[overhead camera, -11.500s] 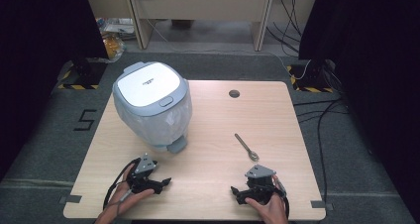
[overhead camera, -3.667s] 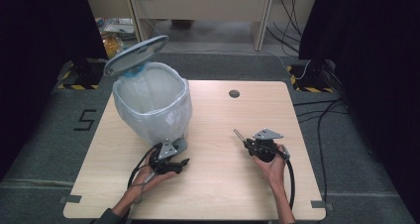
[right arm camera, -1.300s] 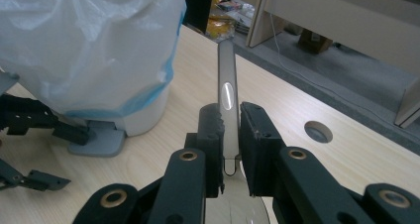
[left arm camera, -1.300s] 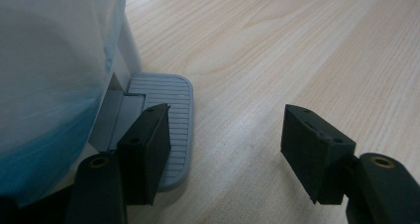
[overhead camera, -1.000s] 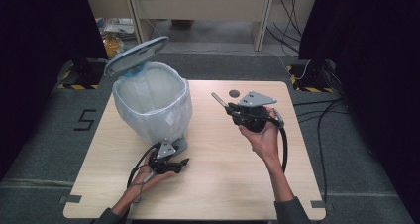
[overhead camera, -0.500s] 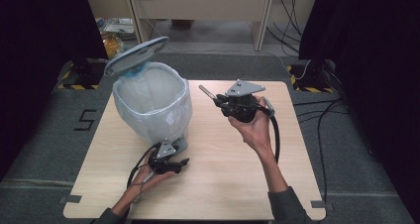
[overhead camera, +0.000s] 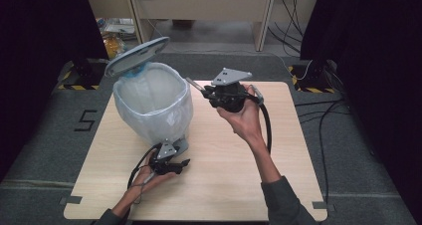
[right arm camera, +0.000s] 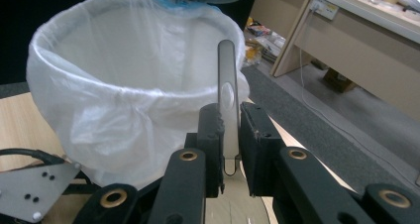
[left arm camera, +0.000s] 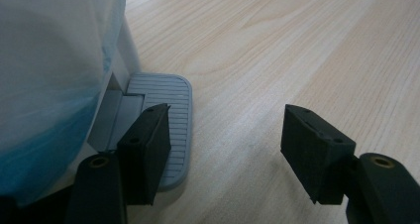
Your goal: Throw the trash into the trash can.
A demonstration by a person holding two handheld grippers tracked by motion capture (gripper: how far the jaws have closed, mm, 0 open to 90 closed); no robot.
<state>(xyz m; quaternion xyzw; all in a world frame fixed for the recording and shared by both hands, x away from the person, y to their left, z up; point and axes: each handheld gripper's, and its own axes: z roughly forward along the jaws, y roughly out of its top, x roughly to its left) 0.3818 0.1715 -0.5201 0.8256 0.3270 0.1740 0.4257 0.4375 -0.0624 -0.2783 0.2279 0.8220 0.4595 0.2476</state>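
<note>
Two grippers: the right gripper (overhead camera: 203, 89) pinches a metal strip (right arm camera: 227, 92) beside the bin (overhead camera: 152, 105) rim; the left gripper (left arm camera: 225, 149), jaws wide, presses the pedal (left arm camera: 166, 122) near the table's (overhead camera: 298, 155) front edge.

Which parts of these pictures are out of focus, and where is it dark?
Left gripper view: the bin bag is blurred, the pedal sharper. Right gripper view: the spoon handle looks soft. High view: black curtains leave both sides dark.
</note>
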